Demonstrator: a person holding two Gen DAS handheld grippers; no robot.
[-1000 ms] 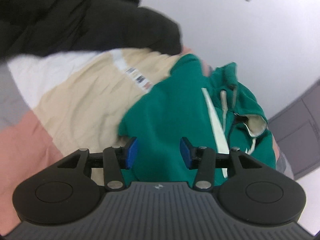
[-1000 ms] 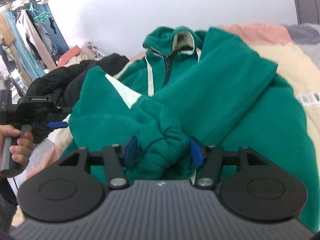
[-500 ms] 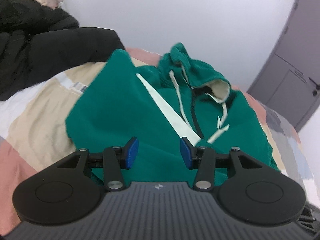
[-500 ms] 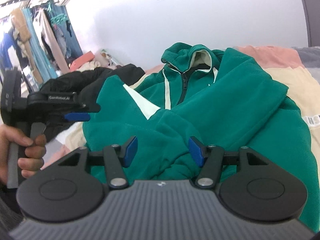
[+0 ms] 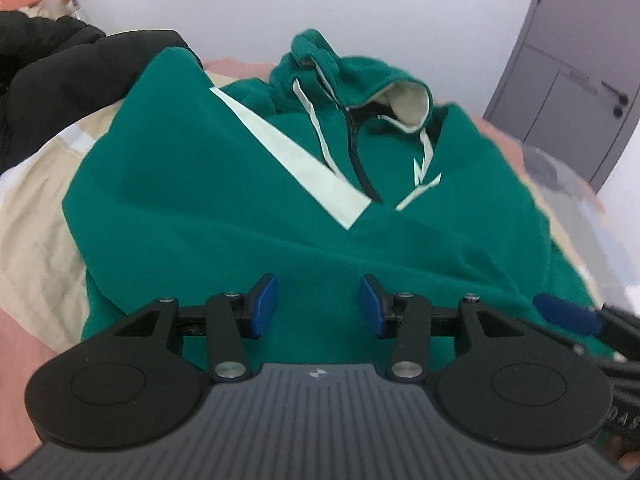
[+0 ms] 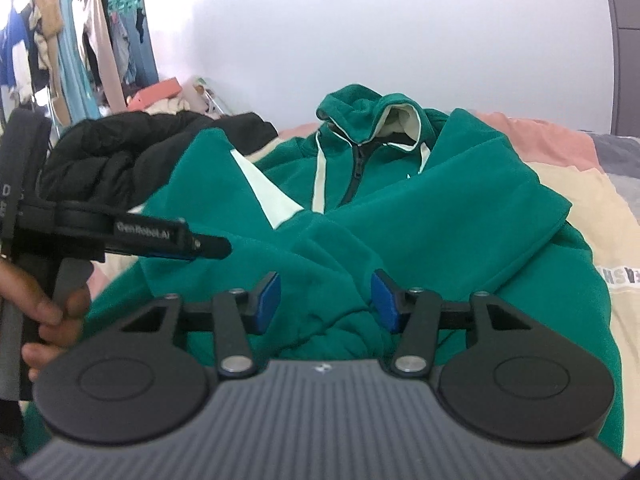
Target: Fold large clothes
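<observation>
From the black jacket (image 6: pixel 132 152) at the bed's (image 6: pixel 560 184) left edge rightward, the green hoodie (image 5: pixel 224 184) lies mid-bed (soft, bulky fleece, best pinched at hem or cuff), left tongs (image 5: pixel 318 306) spread above it, right tongs (image 6: pixel 326 302) just closing around a bunched sleeve (image 6: pixel 340 264).

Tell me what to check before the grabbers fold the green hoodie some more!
1. Green hoodie lies flat on the bed: ok.
2. Sleeves folded across the front: ok.
3. Left gripper empty, jaws apart: ok.
4. Right gripper has been closing round a sleeve bunch; firm hold: cannot tell.
5. Black jacket touches the hoodie's far edge: not ok.
</observation>
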